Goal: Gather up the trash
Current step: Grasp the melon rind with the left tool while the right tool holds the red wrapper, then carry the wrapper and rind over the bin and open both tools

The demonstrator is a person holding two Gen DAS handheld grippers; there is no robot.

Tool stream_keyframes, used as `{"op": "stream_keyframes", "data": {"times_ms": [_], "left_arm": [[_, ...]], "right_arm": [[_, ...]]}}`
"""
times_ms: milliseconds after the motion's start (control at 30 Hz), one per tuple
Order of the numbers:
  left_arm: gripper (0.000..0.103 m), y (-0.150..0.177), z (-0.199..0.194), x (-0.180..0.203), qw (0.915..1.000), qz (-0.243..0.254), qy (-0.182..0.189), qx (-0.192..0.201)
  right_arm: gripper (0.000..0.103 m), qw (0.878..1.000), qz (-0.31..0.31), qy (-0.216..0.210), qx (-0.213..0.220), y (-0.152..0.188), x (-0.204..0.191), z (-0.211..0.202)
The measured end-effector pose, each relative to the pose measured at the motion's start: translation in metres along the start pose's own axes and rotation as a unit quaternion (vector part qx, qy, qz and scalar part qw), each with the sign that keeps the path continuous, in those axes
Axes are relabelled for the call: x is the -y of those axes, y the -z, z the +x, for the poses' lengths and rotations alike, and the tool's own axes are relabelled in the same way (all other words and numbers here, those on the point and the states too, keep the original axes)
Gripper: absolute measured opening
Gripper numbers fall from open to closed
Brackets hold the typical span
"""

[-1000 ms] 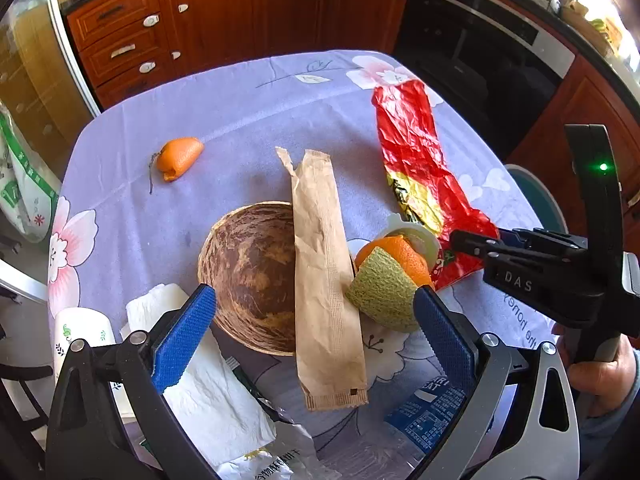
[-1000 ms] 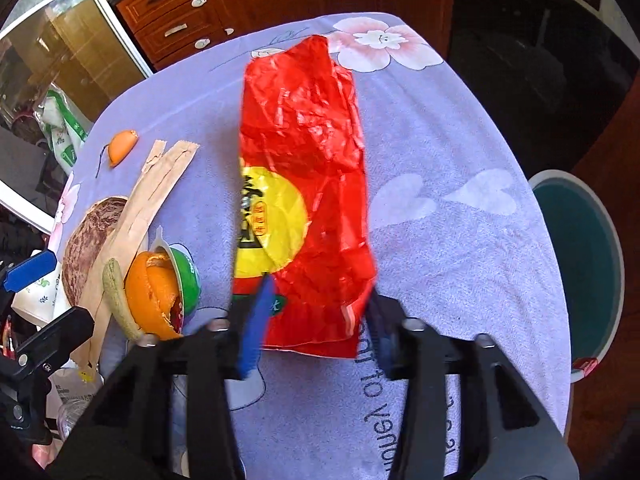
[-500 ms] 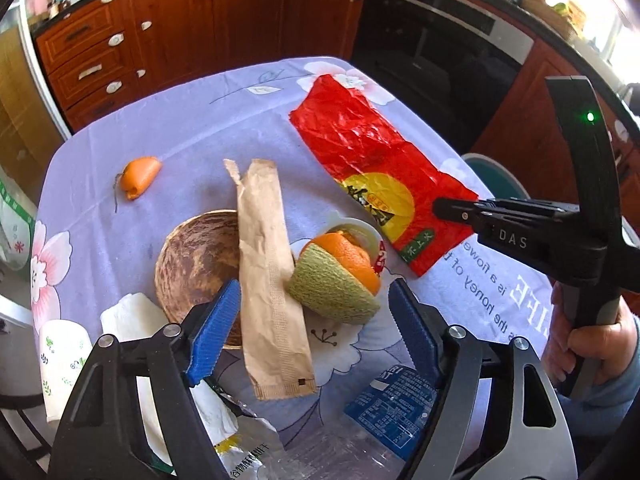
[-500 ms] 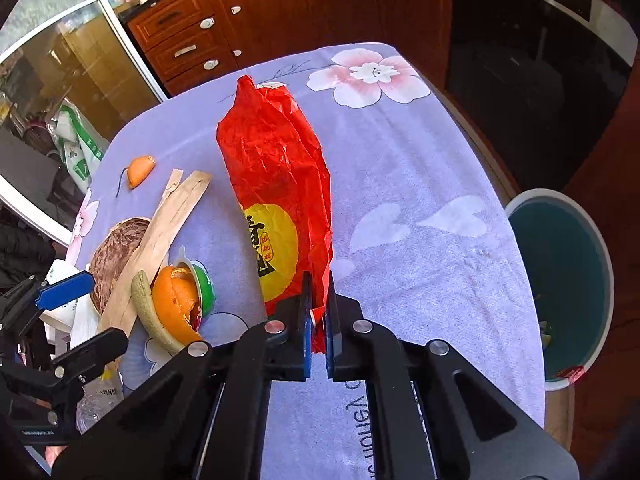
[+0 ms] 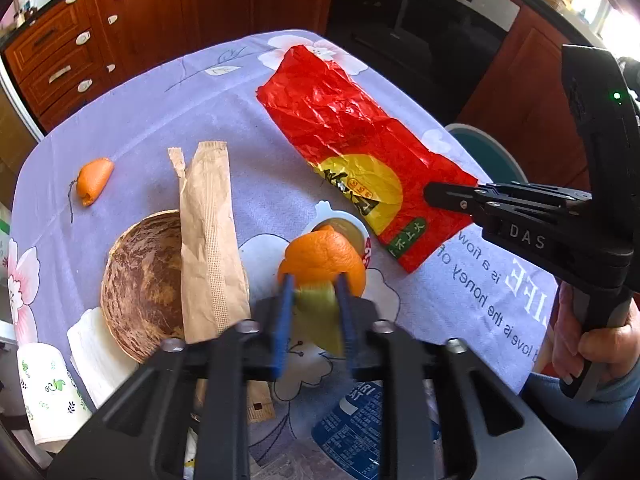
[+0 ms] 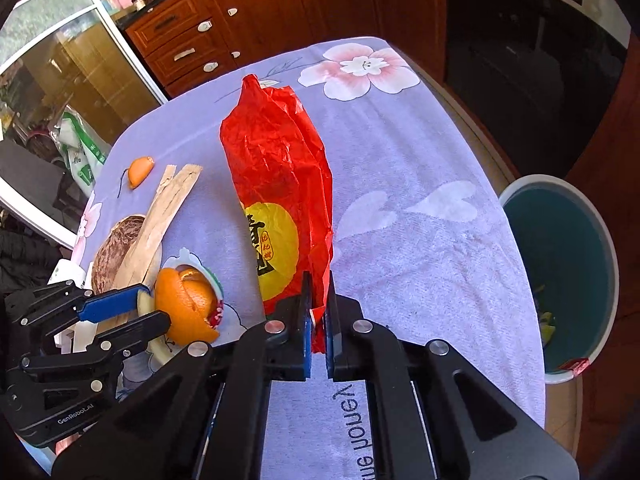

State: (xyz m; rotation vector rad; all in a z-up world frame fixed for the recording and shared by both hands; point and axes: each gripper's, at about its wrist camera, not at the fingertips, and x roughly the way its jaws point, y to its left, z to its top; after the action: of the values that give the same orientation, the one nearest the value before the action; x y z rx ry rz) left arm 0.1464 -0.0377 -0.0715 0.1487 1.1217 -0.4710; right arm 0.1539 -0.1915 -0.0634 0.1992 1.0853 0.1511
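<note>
Mid-pickup, by the look of it, with both hands loaded at once. Right gripper [image 6: 317, 312] clamped tight on the near bottom edge of the crinkled red plastic snack bag with a yellow disc printed on it [image 6: 280, 184], that corner raised off the cloth while the far end trails back across the table. Left gripper [image 5: 314, 300] closing on the pale green wedge of melon rind [image 5: 320, 312], rind squarely between the blue pads, with the curled orange peel [image 5: 324, 256] resting against it and partly over a small white plastic cup [image 5: 344, 226]. Next move, in all likelihood: carry both pieces sideways and drop them into the round teal waste bin with a pale rim [image 6: 560, 264] standing on the floor just off the table's right edge, some scraps already at its bottom. Calls for a firm enough squeeze on the slippery rind, and a high enough lift for the long limp bag to clear the table edge rather than drag. Still left to gather: a long brown paper sleeve [image 5: 208, 236] lying across a brown mottled half shell [image 5: 144, 284], a small orange scrap with a dark stalk [image 5: 94, 180] further off, a white napkin [image 5: 96, 352], a printed paper cup [image 5: 48, 392] and a blue-labelled clear wrapper [image 5: 356, 420] at the near edge. Underneath, a lilac tablecloth with pink flowers, white hearts and printed lettering [image 6: 420, 240]. Around it, a kitchen of reddish wooden cabinets with pale handles [image 6: 192, 44], a dark built-in oven [image 5: 420, 28], and a glazed door [image 6: 60, 60] on the left.
</note>
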Motion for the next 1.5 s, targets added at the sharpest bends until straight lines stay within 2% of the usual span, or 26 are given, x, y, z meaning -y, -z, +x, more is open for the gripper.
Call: {"op": "stream_keyframes", "data": {"times_ms": [167,400,867,1100,1500], "left_arm": [[0.009,0.004,-0.006,0.014,0.9997,0.012,-0.018,0.007],[0.009,-0.002,-0.016,0.018,0.9997,0.015,-0.017,0.012],[0.009,-0.041,-0.065,0.043,0.9948,0.025,-0.039,0.091],[0.009,-0.057,-0.070,0.091,0.9918,0.051,-0.025,0.115],[0.009,-0.084,-0.060,0.203,0.9821,0.123,0.008,0.142]], "right_arm": [[0.005,1.000,0.006,-0.003,0.004,0.002,0.007,-0.006],[0.005,1.000,0.012,-0.006,0.014,0.005,0.014,-0.015],[0.005,0.997,0.042,-0.009,0.062,0.004,0.043,-0.055],[0.005,0.993,0.063,0.010,0.104,0.008,0.073,-0.097],[0.005,0.978,0.135,0.069,0.143,0.036,0.169,-0.154]]}}
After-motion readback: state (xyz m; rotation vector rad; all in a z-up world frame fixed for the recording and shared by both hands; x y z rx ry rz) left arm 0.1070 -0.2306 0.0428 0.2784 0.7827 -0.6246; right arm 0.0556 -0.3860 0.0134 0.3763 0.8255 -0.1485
